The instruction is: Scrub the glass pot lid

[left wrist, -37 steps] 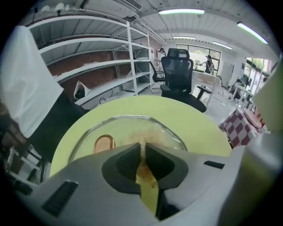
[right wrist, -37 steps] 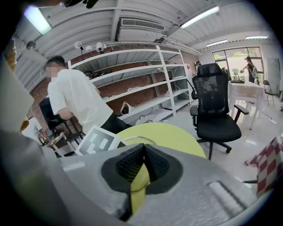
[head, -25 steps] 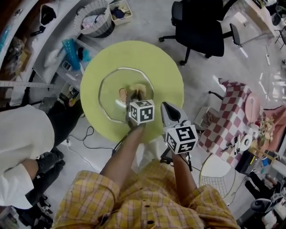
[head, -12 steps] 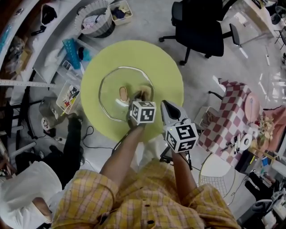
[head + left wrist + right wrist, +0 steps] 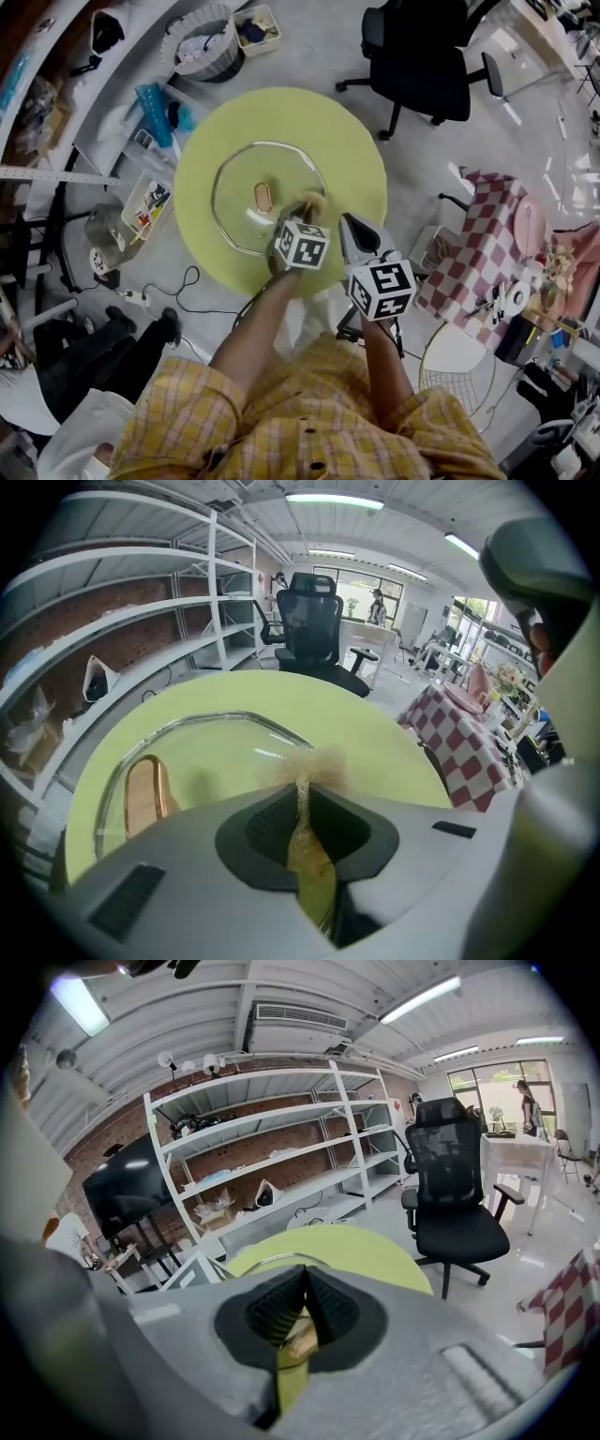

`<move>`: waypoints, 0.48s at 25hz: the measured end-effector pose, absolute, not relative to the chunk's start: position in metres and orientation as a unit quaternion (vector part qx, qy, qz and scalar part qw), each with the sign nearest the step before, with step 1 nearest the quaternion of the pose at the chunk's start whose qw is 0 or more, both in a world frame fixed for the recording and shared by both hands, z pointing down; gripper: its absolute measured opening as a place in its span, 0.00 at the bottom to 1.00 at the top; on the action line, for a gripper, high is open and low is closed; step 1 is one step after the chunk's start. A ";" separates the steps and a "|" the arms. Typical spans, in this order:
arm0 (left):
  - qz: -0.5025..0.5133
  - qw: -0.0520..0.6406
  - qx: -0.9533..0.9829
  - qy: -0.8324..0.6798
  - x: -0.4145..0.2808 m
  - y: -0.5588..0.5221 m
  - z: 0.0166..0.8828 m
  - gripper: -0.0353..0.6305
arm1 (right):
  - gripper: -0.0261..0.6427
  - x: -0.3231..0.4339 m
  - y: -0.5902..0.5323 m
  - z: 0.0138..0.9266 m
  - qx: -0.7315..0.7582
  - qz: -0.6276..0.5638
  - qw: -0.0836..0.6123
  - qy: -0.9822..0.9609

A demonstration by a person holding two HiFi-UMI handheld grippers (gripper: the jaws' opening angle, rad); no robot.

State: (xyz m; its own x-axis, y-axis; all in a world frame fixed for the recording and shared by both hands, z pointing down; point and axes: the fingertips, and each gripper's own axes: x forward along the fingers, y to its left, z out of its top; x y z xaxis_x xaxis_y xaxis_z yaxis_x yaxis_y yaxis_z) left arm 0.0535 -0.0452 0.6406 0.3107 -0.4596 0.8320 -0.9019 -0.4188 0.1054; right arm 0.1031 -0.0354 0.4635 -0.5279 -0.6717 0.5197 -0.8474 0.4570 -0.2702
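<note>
On the round yellow-green table (image 5: pixel 361 141), a little left of its middle, the glass pot lid (image 5: pixel 234 220) lies flat with its copper-coloured handle (image 5: pixel 262 196) on top. The handle's long axis runs away from the person.

Just inside the lid's right rim sits a tan, fuzzy scrubber (image 5: pixel 311 203), resting on the glass or just above it; the pictures do not settle which. The left tongs (image 5: pixel 300 217) are clamped on this scrubber. In the left gripper view its tuft (image 5: pixel 314 764) sticks out past the pinched tips (image 5: pixel 302 794), with the glass (image 5: pixel 216 752) and handle (image 5: pixel 142 794) spread ahead and to the left.

Most of the lid therefore lies forward and left of the scrubber. By my reading, the next strokes should sweep that way across the glass, working around the handle.

Further right, the right tongs (image 5: pixel 350 228) hang over the table's near edge, beside the lid but apart from it. Their tips (image 5: pixel 302 1288) are together, with nothing gripped. The left tongs are the nearer of the two and the only ones working the lid, which nothing braces, so it may slide.
</note>
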 end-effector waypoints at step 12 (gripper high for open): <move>0.388 0.298 0.759 -0.429 0.049 -0.019 0.641 0.11 | 0.04 0.098 -0.030 0.460 0.451 0.255 0.177 -0.837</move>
State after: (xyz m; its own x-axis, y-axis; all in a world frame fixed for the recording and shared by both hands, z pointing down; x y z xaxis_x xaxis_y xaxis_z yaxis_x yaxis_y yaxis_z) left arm 0.0487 -0.0190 0.6408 0.3301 -0.4203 0.8452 -0.8831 -0.4537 0.1192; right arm 0.0977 -0.0296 0.4601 -0.5296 -0.6648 0.5268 -0.8456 0.4626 -0.2664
